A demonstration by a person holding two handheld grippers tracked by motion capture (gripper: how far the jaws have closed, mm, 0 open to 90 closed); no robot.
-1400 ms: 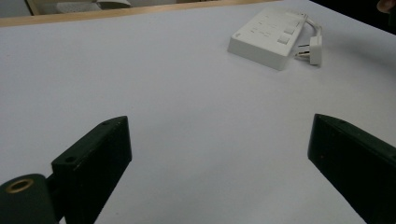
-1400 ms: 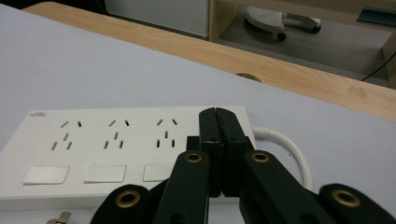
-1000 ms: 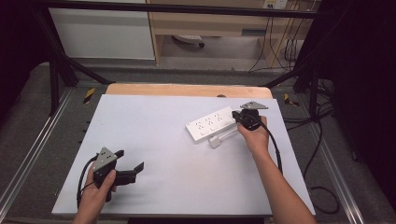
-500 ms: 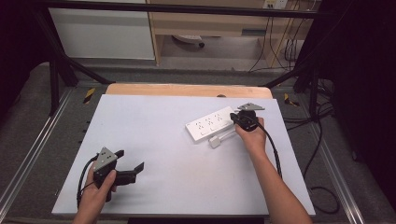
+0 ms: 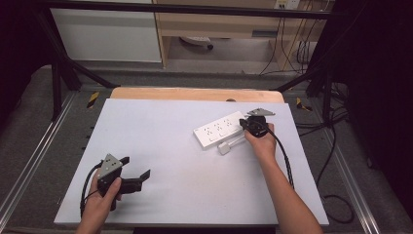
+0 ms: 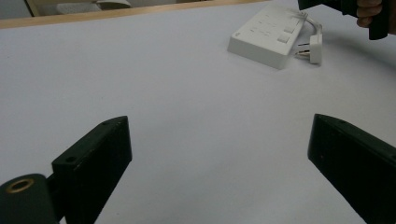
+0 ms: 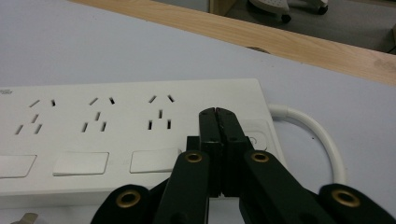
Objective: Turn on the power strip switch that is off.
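Your left gripper [image 5: 134,178] sits low over the near left of the white counter [image 5: 160,141], held in your left hand [image 5: 100,200]; its jaws stand wide apart with nothing between them, and in the left gripper view only bare counter lies between them. Your right gripper [image 5: 245,124] is at the far right, at the end of the power strip [image 5: 219,130]; its jaws are pressed together, empty, their tips over the strip's top just beside the round switch [image 7: 254,140] in the right gripper view. The strip lies flat on the counter, well apart from your left gripper; its white cord [image 7: 317,135] curls round from that end, and its plug [image 5: 224,147] lies just beside the strip's near edge.
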